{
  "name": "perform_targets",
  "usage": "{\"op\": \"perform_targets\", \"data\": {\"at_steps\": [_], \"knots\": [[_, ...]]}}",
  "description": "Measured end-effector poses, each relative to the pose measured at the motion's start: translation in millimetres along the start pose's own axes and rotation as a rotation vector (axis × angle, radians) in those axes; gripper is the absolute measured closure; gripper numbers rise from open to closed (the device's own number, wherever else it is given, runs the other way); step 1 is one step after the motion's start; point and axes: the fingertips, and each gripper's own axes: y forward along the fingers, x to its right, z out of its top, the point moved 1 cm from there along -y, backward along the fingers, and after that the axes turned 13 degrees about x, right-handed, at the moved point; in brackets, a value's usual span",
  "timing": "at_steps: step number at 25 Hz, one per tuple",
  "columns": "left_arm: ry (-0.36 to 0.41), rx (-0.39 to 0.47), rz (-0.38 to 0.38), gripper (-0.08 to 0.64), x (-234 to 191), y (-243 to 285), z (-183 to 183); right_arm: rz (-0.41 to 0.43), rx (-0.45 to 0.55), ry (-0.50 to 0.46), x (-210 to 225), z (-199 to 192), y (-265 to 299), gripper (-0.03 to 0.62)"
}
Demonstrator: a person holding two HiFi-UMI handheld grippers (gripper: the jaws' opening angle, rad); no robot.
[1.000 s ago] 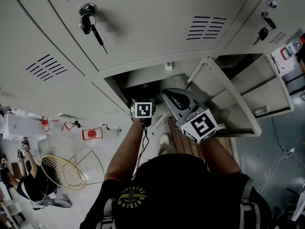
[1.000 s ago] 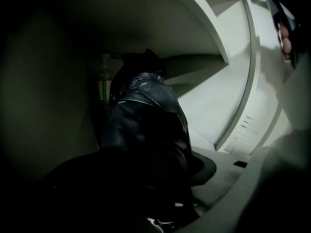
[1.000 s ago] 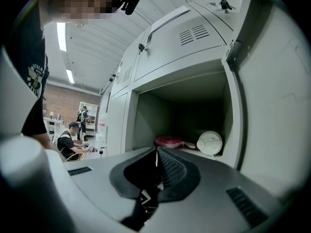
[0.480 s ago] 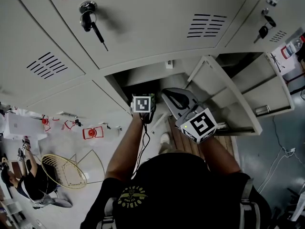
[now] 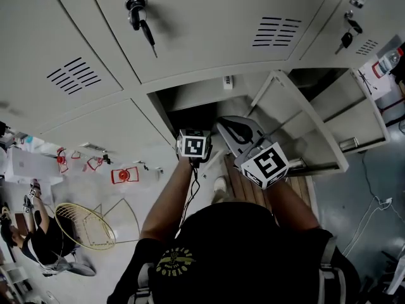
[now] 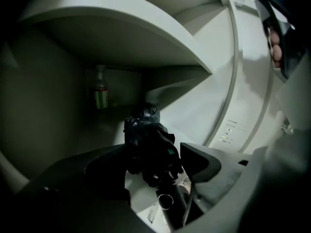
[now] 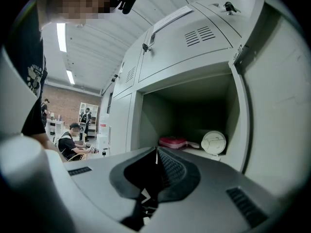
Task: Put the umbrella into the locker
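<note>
The black folded umbrella lies on the floor of the open locker, its handle end toward me. My left gripper reaches into the locker mouth, and only its marker cube shows in the head view. Its jaws have just been opening and stand wide on either side of the umbrella, with the pads off it. My right gripper hovers just right of the left one, in front of the open door. Its jaws are shut with nothing between them.
A small bottle stands at the back of the umbrella's locker. The right gripper faces another open locker holding a pink item and a white round thing. Keys hang in a closed door above. A person sits at the far left.
The left gripper's cube has risen slightly at the locker mouth. The head view has shifted a little. The right gripper has kept its place.
</note>
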Motion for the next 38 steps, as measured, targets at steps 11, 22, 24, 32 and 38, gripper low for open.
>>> {"op": "perform_targets", "data": {"at_steps": [11,22,24,32,38], "knots": [[0.015,0.062,-0.046,0.236,15,-39,22,-0.025,0.017,0.002,-11,8,-13,0.561],[0.079,-0.027,-0.060,0.236,39,-84,-34,-0.041,0.039,0.002,-25,19,-29,0.561],[0.064,-0.033,-0.074,0.236,45,-87,-44,-0.040,0.036,0.007,-30,18,-32,0.561],[0.067,-0.096,-0.048,0.239,50,-93,-79,-0.046,0.043,0.011,-36,20,-41,0.561],[0.043,-0.082,-0.039,0.271,50,-93,-77,-0.049,0.049,0.008,-33,22,-43,0.561]]}}
